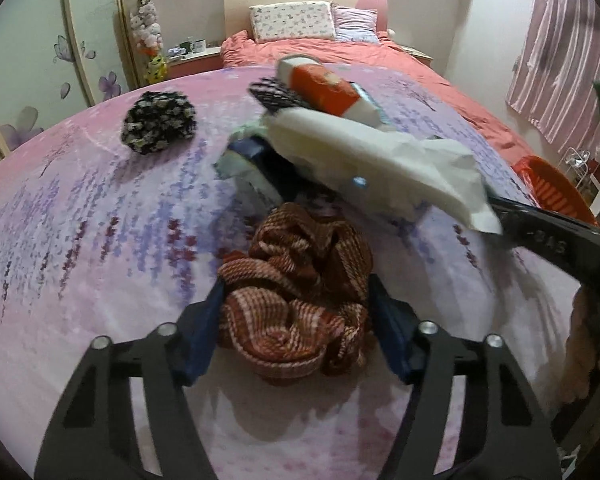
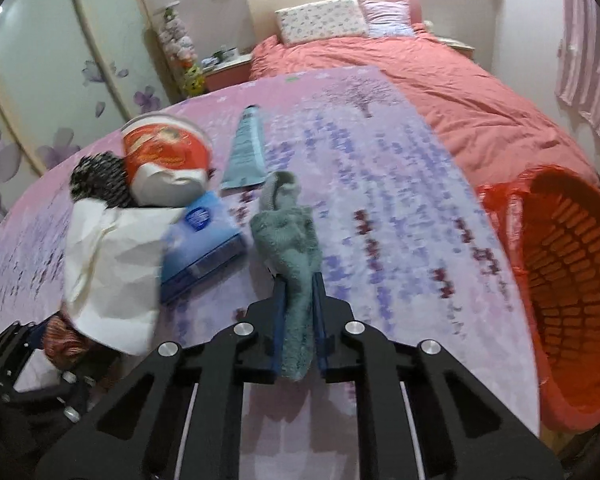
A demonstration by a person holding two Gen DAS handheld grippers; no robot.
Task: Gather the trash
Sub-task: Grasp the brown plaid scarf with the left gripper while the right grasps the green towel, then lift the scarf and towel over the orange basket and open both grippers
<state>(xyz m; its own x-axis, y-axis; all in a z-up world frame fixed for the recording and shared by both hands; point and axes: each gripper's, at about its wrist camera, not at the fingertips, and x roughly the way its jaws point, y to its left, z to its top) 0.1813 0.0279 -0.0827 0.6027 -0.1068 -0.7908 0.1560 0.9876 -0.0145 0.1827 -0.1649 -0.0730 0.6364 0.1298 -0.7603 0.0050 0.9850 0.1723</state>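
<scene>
The bed [image 2: 480, 120] fills most of the room, its coral duvet half covered by a pink and lavender printed sheet [image 2: 380, 200] spread over the near end. At the sheet's right edge an orange plastic laundry basket [image 2: 572, 280] lies tipped so its mouth faces the right gripper.

Most of the clutter lies in a loose heap on the left of the sheet. A large crumpled white paper [image 2: 108, 264] overlaps a blue carton [image 2: 204, 248], and behind them lies a red and white instant noodle cup [image 2: 164, 156] on its side, touching a black and white knitted piece [image 2: 96, 184]. A pale blue tube [image 2: 246, 148] lies flat just beyond the carton. Farther left, apart from the heap, sits a dark floral fabric bundle [image 1: 158, 124].

The left gripper [image 1: 296, 328] has its blue pads on either side of a bunched rust-red striped cloth [image 1: 300, 292], squeezing it against the sheet.

The right gripper [image 2: 298, 292] is clamped tight on a grey-green fluffy sock [image 2: 288, 236], which sticks out forward from between the narrow fingers; I cannot tell whether it touches the sheet.
</scene>
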